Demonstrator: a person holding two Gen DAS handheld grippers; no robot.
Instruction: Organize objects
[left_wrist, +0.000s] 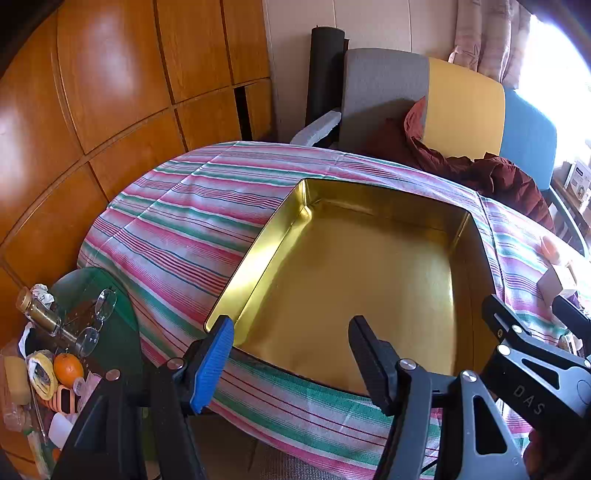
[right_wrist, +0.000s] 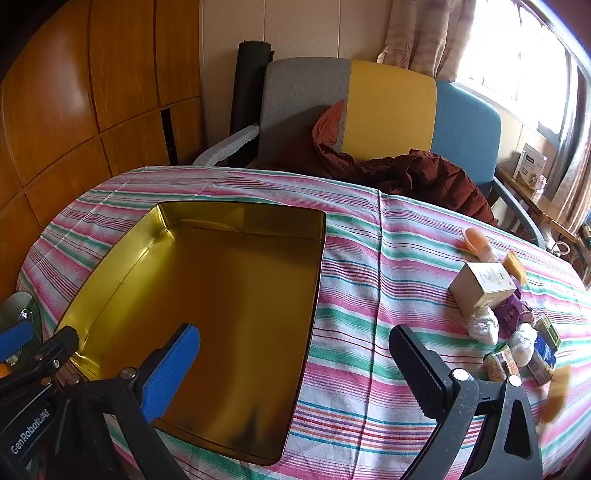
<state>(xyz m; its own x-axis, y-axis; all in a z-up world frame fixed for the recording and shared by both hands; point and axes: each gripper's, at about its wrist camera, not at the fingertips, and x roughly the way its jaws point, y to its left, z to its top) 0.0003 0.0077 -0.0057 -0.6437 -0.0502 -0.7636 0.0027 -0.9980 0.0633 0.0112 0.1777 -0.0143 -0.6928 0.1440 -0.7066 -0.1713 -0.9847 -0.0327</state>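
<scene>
Both grippers, left gripper (left_wrist: 291, 354) and right gripper (right_wrist: 295, 363), hover with jaws apart and nothing between them above the empty gold tin (right_wrist: 110, 266), probably set as the bin for the small packets (right_wrist: 517, 332) clustered well to its right.

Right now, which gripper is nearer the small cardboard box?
Right. The right gripper hangs open just left of the cardboard box; the left gripper sits farther left, over the gold tin.
</scene>
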